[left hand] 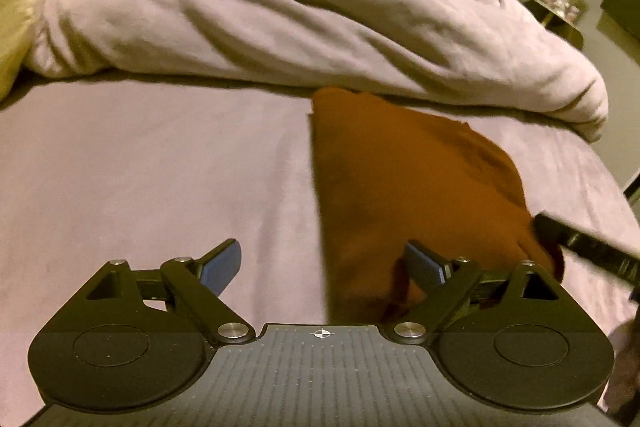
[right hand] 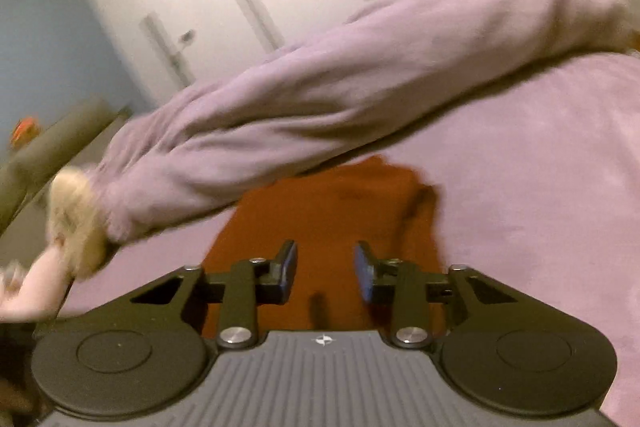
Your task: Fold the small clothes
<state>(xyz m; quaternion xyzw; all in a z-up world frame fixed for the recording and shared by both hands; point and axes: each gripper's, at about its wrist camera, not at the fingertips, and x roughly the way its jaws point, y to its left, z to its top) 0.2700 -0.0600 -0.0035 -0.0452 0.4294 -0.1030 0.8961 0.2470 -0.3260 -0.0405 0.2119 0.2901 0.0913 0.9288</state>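
Left wrist view, left to right: a cream cushion [left hand: 16, 15] at the far edge, a bunched lilac duvet [left hand: 280, 15] across the back of the bed [left hand: 140, 167], and the rust-brown garment [left hand: 400, 187] lying on the sheet right of centre, its far edge just under the duvet's fold. My left tongs [left hand: 324, 267] stand wide open and hold nothing; the right-hand finger hangs over the garment's near part, the left-hand finger over bare sheet. At the right border the tip of my right tongs touches or overlaps the garment's right edge; which, I cannot tell.

Right wrist view: the right tongs [right hand: 326, 271] are parted by a modest gap, with the garment [right hand: 328, 211] below and ahead of them; nothing sits between the pads, so I read them as empty.

Step in hand, as I judge it: between folds, both tongs free above a partly folded cloth. The next move calls for pinching two corners of one edge, lifting little, and carrying it across evenly so the layers stay aligned.
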